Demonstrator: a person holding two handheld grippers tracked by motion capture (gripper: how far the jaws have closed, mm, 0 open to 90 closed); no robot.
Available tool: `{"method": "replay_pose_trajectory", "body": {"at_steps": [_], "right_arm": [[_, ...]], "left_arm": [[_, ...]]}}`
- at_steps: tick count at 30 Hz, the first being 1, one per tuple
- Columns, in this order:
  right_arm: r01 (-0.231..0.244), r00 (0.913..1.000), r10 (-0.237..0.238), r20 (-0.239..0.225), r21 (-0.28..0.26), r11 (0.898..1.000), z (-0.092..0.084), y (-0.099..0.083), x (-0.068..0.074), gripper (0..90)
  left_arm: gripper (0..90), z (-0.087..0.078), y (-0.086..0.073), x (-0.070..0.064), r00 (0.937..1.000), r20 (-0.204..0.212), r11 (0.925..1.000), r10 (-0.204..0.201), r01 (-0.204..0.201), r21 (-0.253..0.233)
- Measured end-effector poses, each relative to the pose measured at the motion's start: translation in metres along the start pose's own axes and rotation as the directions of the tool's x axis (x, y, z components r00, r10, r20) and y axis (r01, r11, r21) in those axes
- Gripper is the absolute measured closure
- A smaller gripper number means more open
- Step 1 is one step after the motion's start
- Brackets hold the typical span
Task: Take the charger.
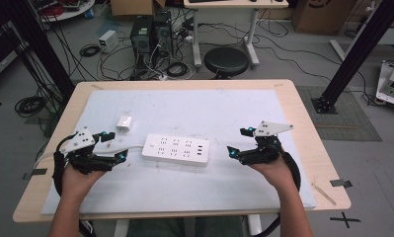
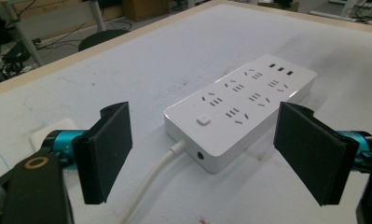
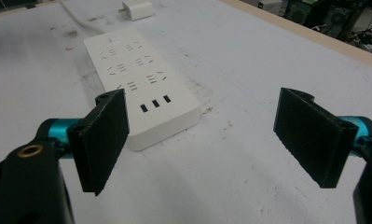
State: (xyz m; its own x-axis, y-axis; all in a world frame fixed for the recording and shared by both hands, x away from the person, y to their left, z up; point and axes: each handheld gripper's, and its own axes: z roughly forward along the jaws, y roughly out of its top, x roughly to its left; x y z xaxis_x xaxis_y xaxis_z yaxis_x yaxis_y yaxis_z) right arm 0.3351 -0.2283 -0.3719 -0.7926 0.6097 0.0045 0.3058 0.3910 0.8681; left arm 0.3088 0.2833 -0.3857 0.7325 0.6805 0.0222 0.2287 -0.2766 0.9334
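Lying flat near the middle of the white mat point(image 1: 224, 106) on the wooden table point(image 1: 310, 133): a white power strip point(image 1: 176, 149), long side running left to right. Showing rows of plug holes on top, three small slots at its right end, and a little square button at its left end. Trailing a white cord point(image 1: 128, 147) out of that left end, toward the left side of the table.

Sitting just behind the cord, a bit apart from the strip: a small white plug block point(image 1: 124, 122), maybe a charger, too small to tell for sure.

Hovering at the left end of the strip: the left gripper point(image 1: 116, 146), held in a hand and pointing at the strip. Standing wide apart, both black jaws, with nothing between them but the strip farther off. Touching nothing.

Hovering off the right end of the strip: the right gripper point(image 1: 236, 143), also held in a hand and pointing back toward the strip. Spread wide too, its jaws, gripping nothing, with bare mat between them and the strip's slot end just beside the left jaw in the right gripper view.

Resting on the near edge of the mat: both forearms.
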Motion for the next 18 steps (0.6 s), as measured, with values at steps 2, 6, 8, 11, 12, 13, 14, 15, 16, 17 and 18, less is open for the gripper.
{"method": "replay_pose_trajectory", "body": {"at_steps": [2, 6, 8, 11, 12, 13, 14, 15, 16, 17, 18], "right_arm": [[0.006, 1.0000, -0.006, -0.002, 0.004, 1.000, -0.001, 0.001, 0.000, 18.2], [0.008, 0.9999, -0.008, 0.008, 0.002, 1.000, -0.002, 0.002, 0.000, 18.2], [0.004, 0.9999, -0.004, 0.011, 0.002, 1.000, -0.003, 0.002, 0.000, 18.2], [0.012, 0.9998, -0.012, 0.018, 0.003, 1.000, -0.002, 0.001, 0.000, 18.2], [0.009, 0.9997, -0.009, 0.022, 0.008, 1.000, -0.002, 0.001, 0.000, 18.2], [0.008, 0.9996, -0.008, 0.026, 0.006, 1.000, -0.002, 0.001, 0.000, 18.2], [0.010, 0.9995, -0.010, 0.031, 0.006, 1.000, -0.001, 0.002, -0.001, 18.2], [0.006, 0.9995, -0.006, 0.030, 0.006, 1.000, -0.001, 0.002, -0.001, 18.2], [0.006, 0.9995, -0.006, 0.030, 0.006, 1.000, -0.001, 0.002, -0.001, 18.2], [0.002, 0.9993, -0.003, 0.038, 0.011, 1.000, -0.001, 0.002, -0.001, 18.2], [0.002, 0.9993, -0.003, 0.038, 0.011, 1.000, -0.001, 0.002, -0.001, 18.2]], "left_arm": [[19.4, 0.000, 0.001, 0.001, 0.9999, -0.006, 1.0000, -0.009, 0.009, -0.002], [19.4, 0.002, 0.004, 0.005, 0.9996, -0.024, 0.9998, -0.016, 0.016, 0.012], [19.2, 0.003, 0.006, 0.008, 0.9991, -0.041, 0.9997, -0.014, 0.014, 0.021], [19.2, 0.006, 0.011, 0.014, 0.9965, -0.083, 0.9989, -0.006, 0.010, 0.046], [19.2, 0.010, 0.016, 0.020, 0.9933, -0.112, 0.9981, -0.030, 0.035, 0.051], [19.2, 0.011, 0.017, 0.023, 0.9909, -0.128, 0.9975, -0.041, 0.048, 0.052], [19.2, 0.011, 0.017, 0.023, 0.9909, -0.128, 0.9975, -0.041, 0.048, 0.052], [19.2, 0.017, 0.022, 0.029, 0.9867, -0.155, 0.9962, -0.047, 0.058, 0.065], [19.2, 0.017, 0.022, 0.029, 0.9867, -0.155, 0.9962, -0.047, 0.058, 0.065], [19.2, 0.020, 0.024, 0.031, 0.9844, -0.169, 0.9953, -0.050, 0.063, 0.074], [19.2, 0.023, 0.026, 0.034, 0.9831, -0.177, 0.9948, -0.047, 0.062, 0.081]]}}
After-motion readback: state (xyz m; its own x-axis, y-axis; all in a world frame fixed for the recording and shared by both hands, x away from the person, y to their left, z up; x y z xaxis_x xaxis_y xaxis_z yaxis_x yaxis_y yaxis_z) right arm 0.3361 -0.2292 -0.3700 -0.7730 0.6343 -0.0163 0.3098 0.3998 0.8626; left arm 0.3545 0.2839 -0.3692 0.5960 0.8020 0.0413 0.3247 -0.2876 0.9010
